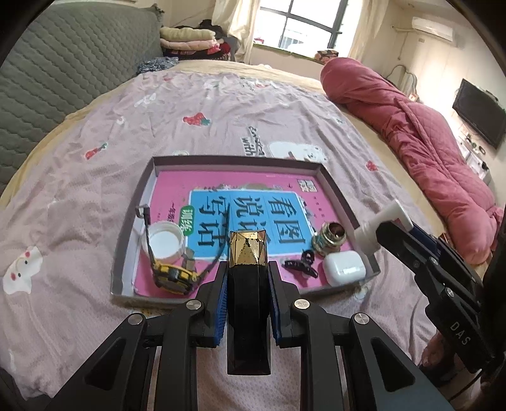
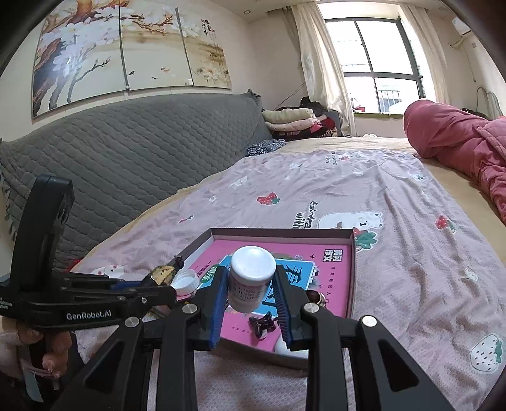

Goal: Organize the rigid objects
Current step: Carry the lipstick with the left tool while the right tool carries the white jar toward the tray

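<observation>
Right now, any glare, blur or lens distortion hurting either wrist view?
Left wrist: window blown out, heavy fisheye bend with dark corners; tray and black-and-gold bottle sharp, lit evenly. Right wrist: window overexposed, same bend and vignette; white bottle in focus, its label print too small to read.

Lying matt and slightly crinkled under everything: pink printed cotton bedsheet (image 1: 196,104). Showing dull grey cardboard walls: shallow rectangular tray (image 1: 335,186), lined with a glossy pink-and-blue paper book cover (image 1: 249,202). Gleaming glossy black with a faceted, worn gold metallic cap: tall black bottle (image 1: 248,284). Looking smooth, satin white plastic: round white pill bottle (image 2: 251,278), open white screw cap (image 1: 165,242), rounded white earbud case (image 1: 343,267). Shining brassy and metallic: small round fitting (image 1: 329,240). Appearing soft, stitched and matt: grey quilted fabric headboard (image 2: 132,158), rolled pink quilted duvet (image 1: 420,132).
</observation>
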